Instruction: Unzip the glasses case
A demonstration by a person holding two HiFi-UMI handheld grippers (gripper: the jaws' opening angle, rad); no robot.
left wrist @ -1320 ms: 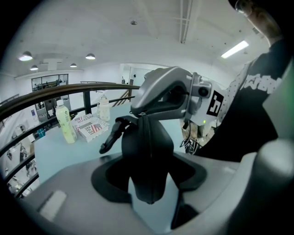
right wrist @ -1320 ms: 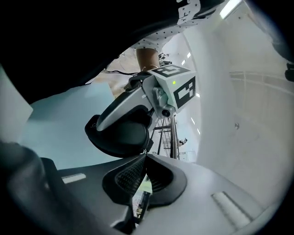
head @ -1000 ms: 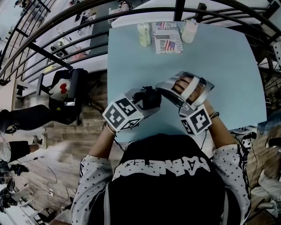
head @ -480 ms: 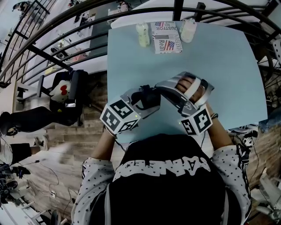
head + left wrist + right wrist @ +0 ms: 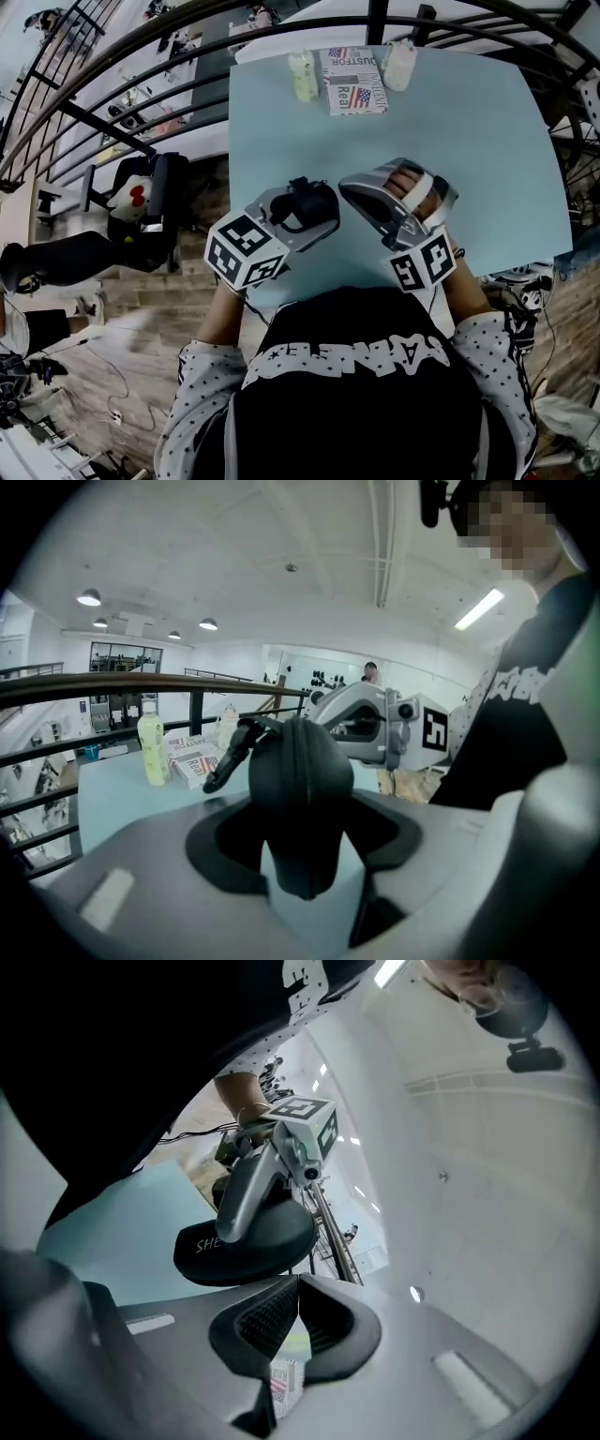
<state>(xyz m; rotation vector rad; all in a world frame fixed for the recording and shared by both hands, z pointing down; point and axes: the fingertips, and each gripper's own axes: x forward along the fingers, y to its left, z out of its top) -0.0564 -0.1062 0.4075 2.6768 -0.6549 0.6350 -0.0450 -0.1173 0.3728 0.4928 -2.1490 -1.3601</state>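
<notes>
A black glasses case point(image 5: 312, 204) is held above the near edge of the light blue table point(image 5: 469, 141), with my left gripper point(image 5: 302, 219) shut on it. In the left gripper view the case point(image 5: 300, 771) stands on edge between the pads, seam toward the camera, and a black strap point(image 5: 228, 754) sticks out at its upper left. My right gripper point(image 5: 346, 190) meets the case's right end. Seen from the right gripper view, that gripper point(image 5: 298, 1303) is shut, its tips just under the case's rim point(image 5: 246, 1241). Whether a zipper pull is pinched between them is hidden.
Two pale bottles point(image 5: 306, 73) point(image 5: 400, 64) and a printed box point(image 5: 354, 80) stand at the table's far edge. A dark curved railing point(image 5: 141, 47) runs behind and to the left. A black chair with a bag point(image 5: 150, 202) sits beyond the table's left side.
My left gripper has lifted and tilted a little with the case, its marker cube shifting left. My right gripper has rolled slightly while staying at the case's end.
</notes>
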